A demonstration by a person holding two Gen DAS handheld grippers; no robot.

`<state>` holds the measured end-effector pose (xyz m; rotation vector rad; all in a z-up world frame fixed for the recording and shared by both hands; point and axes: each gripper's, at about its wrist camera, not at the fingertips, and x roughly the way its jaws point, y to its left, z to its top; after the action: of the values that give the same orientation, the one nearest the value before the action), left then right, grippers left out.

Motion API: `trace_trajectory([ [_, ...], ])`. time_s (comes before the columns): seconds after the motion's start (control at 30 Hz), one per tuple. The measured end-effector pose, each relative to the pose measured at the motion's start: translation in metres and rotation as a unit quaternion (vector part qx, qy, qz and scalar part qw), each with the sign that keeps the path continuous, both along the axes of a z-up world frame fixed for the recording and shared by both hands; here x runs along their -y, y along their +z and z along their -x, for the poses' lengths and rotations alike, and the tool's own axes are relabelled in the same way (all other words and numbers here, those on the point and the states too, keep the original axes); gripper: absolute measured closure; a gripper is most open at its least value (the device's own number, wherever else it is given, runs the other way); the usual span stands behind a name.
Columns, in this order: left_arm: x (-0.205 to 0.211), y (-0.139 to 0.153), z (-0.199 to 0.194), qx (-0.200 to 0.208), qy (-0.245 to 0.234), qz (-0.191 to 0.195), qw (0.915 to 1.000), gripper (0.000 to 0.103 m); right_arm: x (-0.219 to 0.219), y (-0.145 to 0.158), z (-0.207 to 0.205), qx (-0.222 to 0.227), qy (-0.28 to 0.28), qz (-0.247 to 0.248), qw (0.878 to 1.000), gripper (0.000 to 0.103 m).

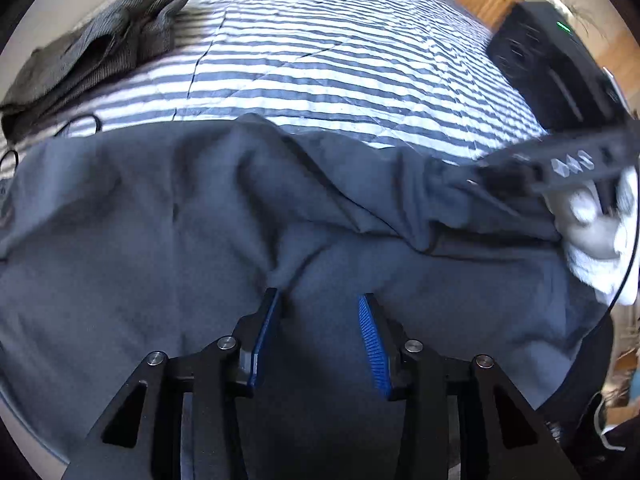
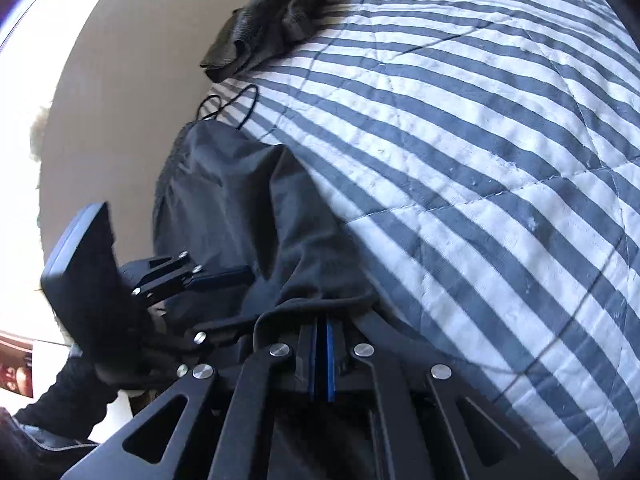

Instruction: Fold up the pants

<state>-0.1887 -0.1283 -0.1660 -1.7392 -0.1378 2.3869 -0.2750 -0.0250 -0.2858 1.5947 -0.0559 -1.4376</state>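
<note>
Left gripper (image 1: pixel 320 300) hangs over the dark grey pants (image 1: pixel 200 240), its blue-padded fingers (image 1: pixel 370 330) spread apart with nothing pinched between them; a raised ridge of cloth sits just beyond the fingertip at 11 o'clock. From the left wrist camera the pants lie rumpled across the near edge of the striped quilt (image 1: pixel 320 60), filling the frame from 9 o'clock round to 4 o'clock. Right gripper (image 2: pixel 322 324) has its two pads pressed flat together, and a folded hem of the pants (image 2: pixel 260 220) is drawn up against the fingertips, so it is clamped on the cloth. In the left wrist view that gripper (image 1: pixel 500 176) shows blurred at 3 o'clock, carried by a white-gloved hand (image 1: pixel 596 224), with the pants pulled up toward it. A second, grey-green garment (image 1: pixel 96 52) lies crumpled on the quilt at 10 o'clock, well apart from the pants, and a thin black cable (image 2: pixel 228 108) loops on the quilt between them.
</note>
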Motion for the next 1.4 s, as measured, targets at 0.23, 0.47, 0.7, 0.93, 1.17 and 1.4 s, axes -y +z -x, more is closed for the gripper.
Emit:
trace_trajectory([
  [0.23, 0.003, 0.000, -0.003, -0.010, -0.013, -0.013, 0.9998, 0.057, -0.047, 0.062, 0.030, -0.197, -0.187, -0.005, 0.962, 0.097],
  [0.47, 0.021, 0.013, -0.006, -0.004, -0.013, -0.035, 0.9993, 0.056, -0.083, 0.082, 0.041, -0.146, -0.178, 0.025, 0.973, 0.097],
  [0.7, 0.096, 0.069, -0.001, -0.097, 0.106, -0.015, 0.9896, 0.055, -0.034, 0.059, -0.023, -0.139, -0.053, -0.022, 0.989, 0.094],
  [0.93, 0.205, 0.018, 0.011, -0.034, 0.249, 0.121, 0.9602, 0.069, -0.059, 0.024, -0.012, -0.133, -0.111, -0.099, 0.980, 0.091],
  [1.17, 0.189, 0.059, 0.010, -0.090, 0.209, 0.077, 0.9708, 0.062, -0.098, 0.085, -0.041, -0.134, -0.123, -0.023, 0.983, 0.089],
  [1.4, 0.157, 0.010, 0.074, -0.033, 0.173, 0.120, 0.9770, 0.058, -0.081, 0.047, -0.129, -0.113, -0.035, -0.079, 0.990, 0.087],
])
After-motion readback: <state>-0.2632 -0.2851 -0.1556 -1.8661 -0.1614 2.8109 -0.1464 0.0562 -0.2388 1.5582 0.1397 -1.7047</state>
